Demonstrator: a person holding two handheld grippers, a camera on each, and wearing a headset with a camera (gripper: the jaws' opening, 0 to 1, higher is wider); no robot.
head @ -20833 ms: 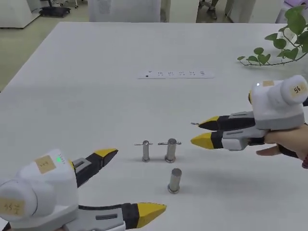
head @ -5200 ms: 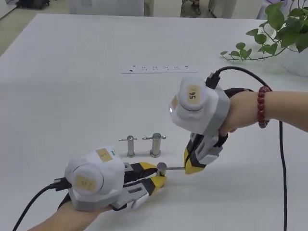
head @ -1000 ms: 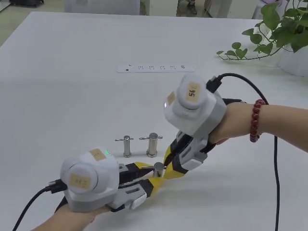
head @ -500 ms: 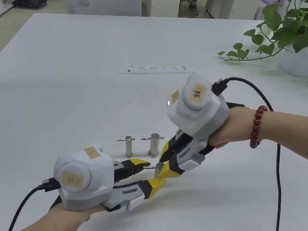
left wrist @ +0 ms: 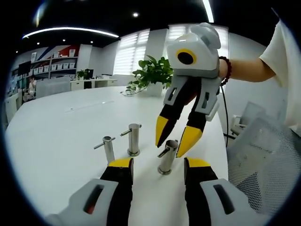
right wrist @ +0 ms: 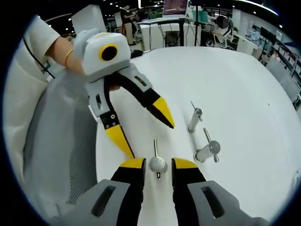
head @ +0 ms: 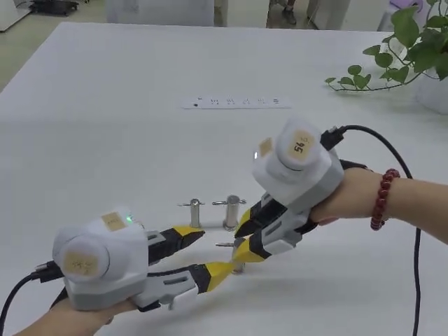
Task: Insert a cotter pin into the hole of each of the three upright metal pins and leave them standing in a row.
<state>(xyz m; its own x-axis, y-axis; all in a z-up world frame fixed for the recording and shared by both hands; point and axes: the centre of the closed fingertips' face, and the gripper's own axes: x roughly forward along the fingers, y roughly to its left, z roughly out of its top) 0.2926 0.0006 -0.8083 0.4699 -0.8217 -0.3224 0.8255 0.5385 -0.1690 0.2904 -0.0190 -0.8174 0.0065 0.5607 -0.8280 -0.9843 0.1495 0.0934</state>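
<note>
On the white table, two upright metal pins stand side by side: a thinner pin on the left and a thicker pin just to its right. Each has a cotter pin through the hole near its top; the left cotter pin and the right cotter pin both lie roughly level. The third metal pin stands upright nearer the person, out of line with the other two, and the two grippers meet around it. A third cotter pin passes through its head and sticks out on both sides. The right gripper reaches down at a slant from the right. Its jaws are parted and sit on either side of the third pin's head, with a narrow gap on each side in the right gripper view, so they grasp nothing. The left gripper comes in low from the person's left with its jaws spread wide. The third pin stands just ahead of them and between the yellow tips, without clear contact. A black cable runs from the right gripper over the wrist, which wears a red bead bracelet. Farther back on the table lie a white power strip and the trailing stems of a green plant.
</note>
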